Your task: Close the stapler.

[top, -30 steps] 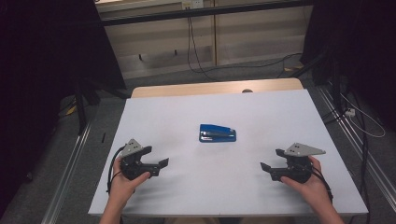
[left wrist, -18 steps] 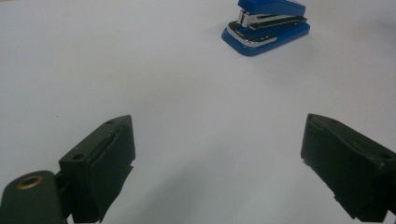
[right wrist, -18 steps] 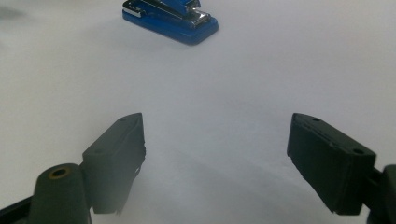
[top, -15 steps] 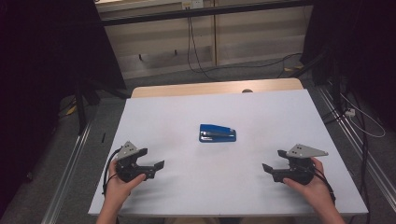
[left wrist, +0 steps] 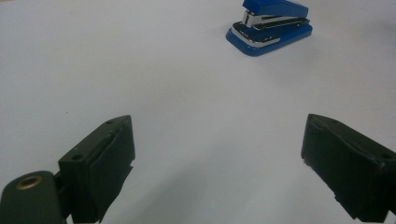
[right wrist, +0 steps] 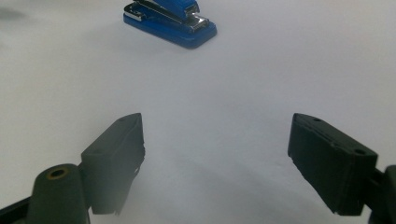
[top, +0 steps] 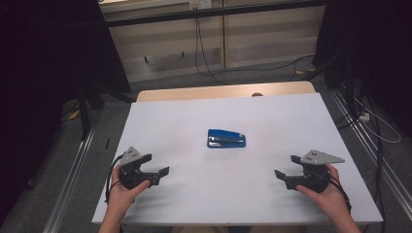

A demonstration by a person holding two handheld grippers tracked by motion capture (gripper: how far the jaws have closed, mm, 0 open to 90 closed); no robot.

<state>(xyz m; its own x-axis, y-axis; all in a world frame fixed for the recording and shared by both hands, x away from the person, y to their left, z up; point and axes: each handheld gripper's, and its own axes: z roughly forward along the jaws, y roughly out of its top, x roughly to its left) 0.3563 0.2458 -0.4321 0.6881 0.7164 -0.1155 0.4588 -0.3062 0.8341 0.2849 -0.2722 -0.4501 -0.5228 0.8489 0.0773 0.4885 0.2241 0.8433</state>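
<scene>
While both the left gripper (top: 163,171) and right gripper (top: 281,174) are spread empty, the blue stapler (top: 226,139) is judged rigid, fairly heavy, best pinched across its long sides.

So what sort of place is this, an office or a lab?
Likely a lab recording station: a white table holding a lone blue stapler, dark curtains on both sides, loose cables across the floor.
</scene>
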